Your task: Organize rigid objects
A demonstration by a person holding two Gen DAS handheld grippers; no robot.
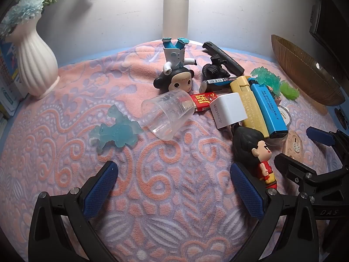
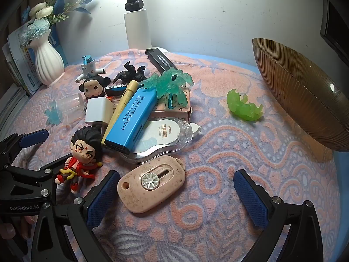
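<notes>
Left tongs (image 1: 174, 179): your jaws stand wide apart, nothing between them but patterned cloth (image 1: 165, 196); the tabletop under it is hidden.
Right tongs (image 2: 176, 187): also spread wide and empty; the pink oval gadget (image 2: 151, 184) lies just ahead of the left-hand pad, and you cannot tell if it touches.
Pile: the jumble of small things sits ahead and right of your left tongs, ahead and left of your right tongs.
Hidden in the pile: the red packet (image 1: 204, 102) is half covered by the tipped clear cup (image 1: 168, 114) and the white charger (image 1: 228, 111); the battery (image 1: 218, 83) shows only in part.
Hard to read: the black figurine (image 1: 214, 68) is too dark to make out.
Cut off: the brown ribbed bowl (image 2: 305, 100) runs out of the right edge.
Only the left view shows: the pale blue figurine (image 1: 117, 133) whole, just ahead of your left tongs; the right view shows it through the cup.
Only the right view shows: the clear tape case (image 2: 161, 135) under the blue bar (image 2: 133, 120), the small box (image 2: 174, 107) beneath the teal figurine (image 2: 172, 85), and the red-robed doll's (image 2: 81, 155) face.
Apart from the pile: the green figurine (image 2: 244, 106), ahead of your right tongs, near the bowl.
</notes>
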